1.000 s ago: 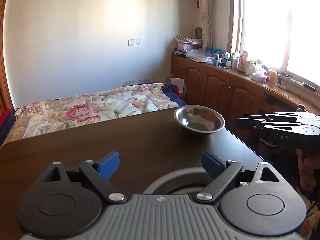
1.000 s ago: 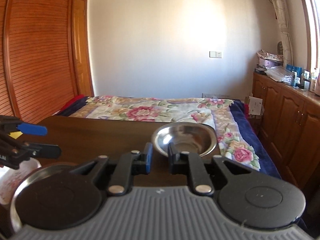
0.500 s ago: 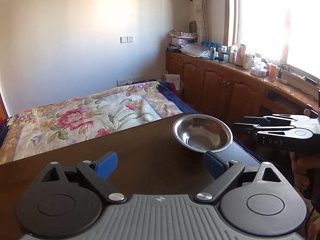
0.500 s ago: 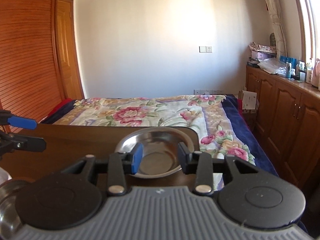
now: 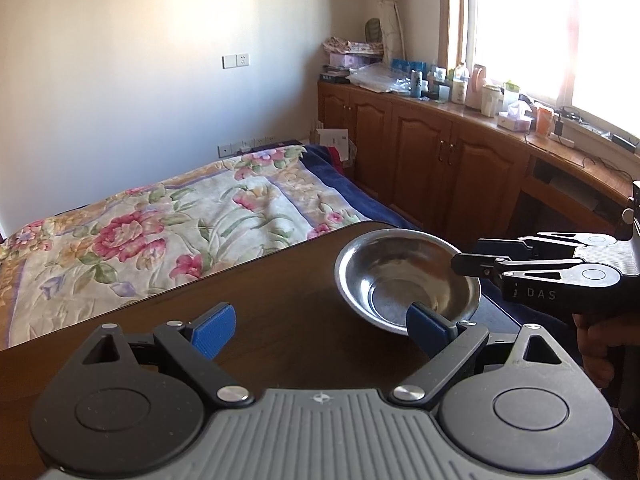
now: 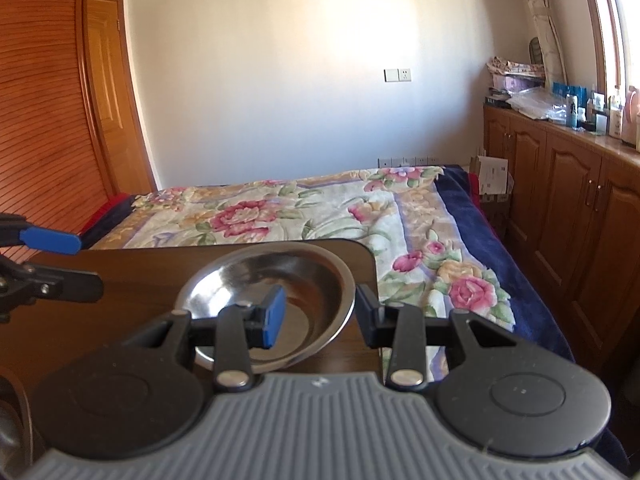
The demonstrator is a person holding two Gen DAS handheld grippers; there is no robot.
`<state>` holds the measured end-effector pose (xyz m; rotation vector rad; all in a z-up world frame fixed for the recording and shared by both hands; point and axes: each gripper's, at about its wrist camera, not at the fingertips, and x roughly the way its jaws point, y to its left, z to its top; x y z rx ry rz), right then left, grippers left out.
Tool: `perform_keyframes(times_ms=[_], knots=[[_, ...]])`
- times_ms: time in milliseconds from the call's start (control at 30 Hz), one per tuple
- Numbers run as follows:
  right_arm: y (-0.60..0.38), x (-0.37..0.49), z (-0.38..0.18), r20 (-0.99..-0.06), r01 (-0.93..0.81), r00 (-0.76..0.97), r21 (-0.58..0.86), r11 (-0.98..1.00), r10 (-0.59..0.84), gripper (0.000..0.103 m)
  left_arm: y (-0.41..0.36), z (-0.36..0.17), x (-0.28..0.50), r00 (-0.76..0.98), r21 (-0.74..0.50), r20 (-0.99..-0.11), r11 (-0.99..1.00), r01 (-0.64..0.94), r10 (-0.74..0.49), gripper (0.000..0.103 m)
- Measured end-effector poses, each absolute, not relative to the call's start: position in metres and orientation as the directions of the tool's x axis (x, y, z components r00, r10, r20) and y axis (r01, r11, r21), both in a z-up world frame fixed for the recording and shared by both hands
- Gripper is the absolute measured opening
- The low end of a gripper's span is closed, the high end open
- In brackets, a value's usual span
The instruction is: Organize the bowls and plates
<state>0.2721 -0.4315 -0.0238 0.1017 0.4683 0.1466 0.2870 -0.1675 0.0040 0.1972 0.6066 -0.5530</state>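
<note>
Dark wooden table, rounded far-right corner. On it: one steel bowl, upright, near the far-right corner, close to the right edge.

Bottom-left dish cut by the frame edge; bowl front rim behind jaws

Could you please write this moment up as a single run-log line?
phase: reach for bowl | right gripper: open, straddling the near rim of the steel bowl | left gripper: open, empty | bowl at table corner
</note>
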Motion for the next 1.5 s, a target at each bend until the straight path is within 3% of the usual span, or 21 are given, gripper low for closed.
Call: perform_keyframes(times_ms=[167, 300, 867, 1067, 1167, 1233, 1500], knots=[[-0.436, 0.277, -0.027, -0.453, -0.112, 0.875, 0.154, 0.982, 0.171, 0.040, -0.178, -0.003, 0.301, 0.660, 0.016, -0.610, 0.826, 0.564, -0.439, 0.089], [-0.436, 0.280, -0.029, -0.463, -0.112, 0.868, 0.166, 0.980, 0.178, 0.040, -0.186, -0.009, 0.314, 0.637, 0.007, -0.633, 0.820, 0.573, -0.439, 0.080], [-0.434, 0.284, -0.034, -0.498, -0.119, 0.843, 0.200, 0.973, 0.205, 0.040, -0.215, -0.026, 0.347, 0.563, -0.020, -0.697, 0.797, 0.604, -0.444, 0.072], [-0.433, 0.285, -0.036, -0.508, -0.129, 0.829, 0.231, 0.964, 0.233, 0.040, -0.217, -0.033, 0.357, 0.522, -0.048, -0.729, 0.795, 0.605, -0.442, 0.053], [-0.434, 0.287, -0.037, -0.515, -0.131, 0.820, 0.254, 0.958, 0.249, 0.037, -0.217, -0.035, 0.361, 0.499, -0.073, -0.743, 0.796, 0.601, -0.445, 0.035], [-0.434, 0.288, -0.038, -0.518, -0.132, 0.816, 0.263, 0.956, 0.255, 0.028, -0.217, -0.035, 0.361, 0.490, -0.084, -0.745, 0.794, 0.603, -0.451, 0.021], [-0.430, 0.285, -0.031, -0.510, -0.123, 0.822, 0.275, 0.954, 0.253, 0.021, -0.208, -0.023, 0.353, 0.510, -0.087, -0.729, 0.801, 0.593, -0.457, 0.018]])
